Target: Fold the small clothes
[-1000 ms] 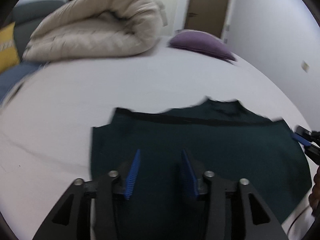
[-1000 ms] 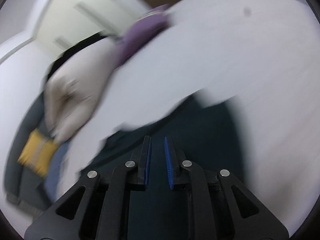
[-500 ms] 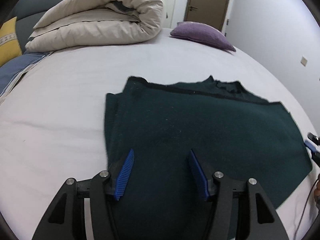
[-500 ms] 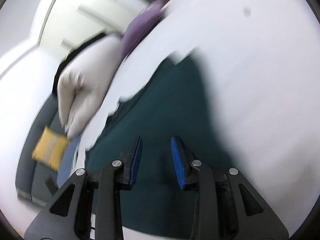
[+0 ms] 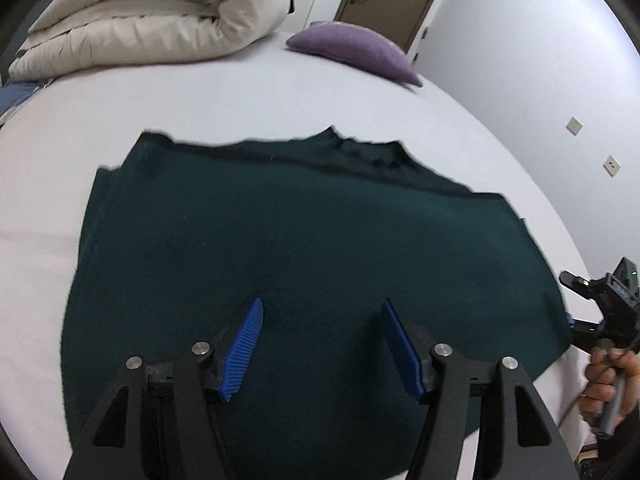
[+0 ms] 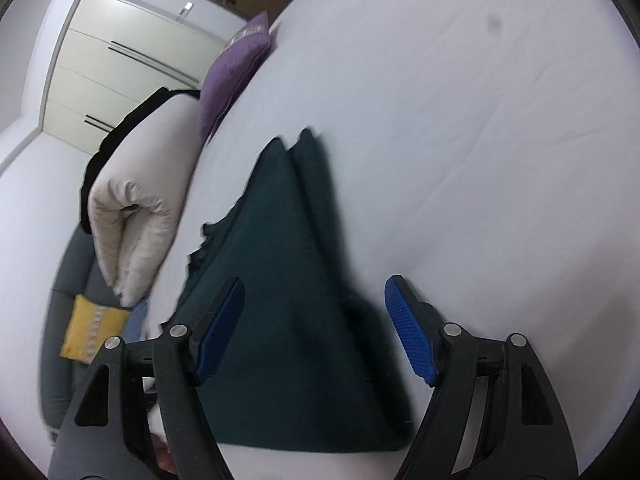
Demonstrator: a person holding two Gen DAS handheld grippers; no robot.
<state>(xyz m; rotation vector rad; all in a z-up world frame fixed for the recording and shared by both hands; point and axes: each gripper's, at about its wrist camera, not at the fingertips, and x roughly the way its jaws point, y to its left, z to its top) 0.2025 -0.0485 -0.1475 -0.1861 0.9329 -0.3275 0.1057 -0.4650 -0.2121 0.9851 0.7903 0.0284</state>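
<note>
A dark green garment (image 5: 304,240) lies spread flat on the white bed, its collar at the far edge. It also shows in the right wrist view (image 6: 288,264), stretching away from me. My left gripper (image 5: 322,344) is open and empty, hovering over the garment's near part. My right gripper (image 6: 314,328) is open and empty above the garment's right edge; it also shows in the left wrist view (image 5: 600,312) at the far right, held by a hand.
A rolled beige duvet (image 5: 152,20) lies at the back left and a purple pillow (image 5: 352,52) at the back. The white bed sheet (image 6: 480,140) extends to the right. A yellow cushion (image 6: 94,332) sits on a grey sofa beside the bed.
Both grippers have opened wider. The garment has settled flat on the bed, and both grippers have pulled back toward its near side.
</note>
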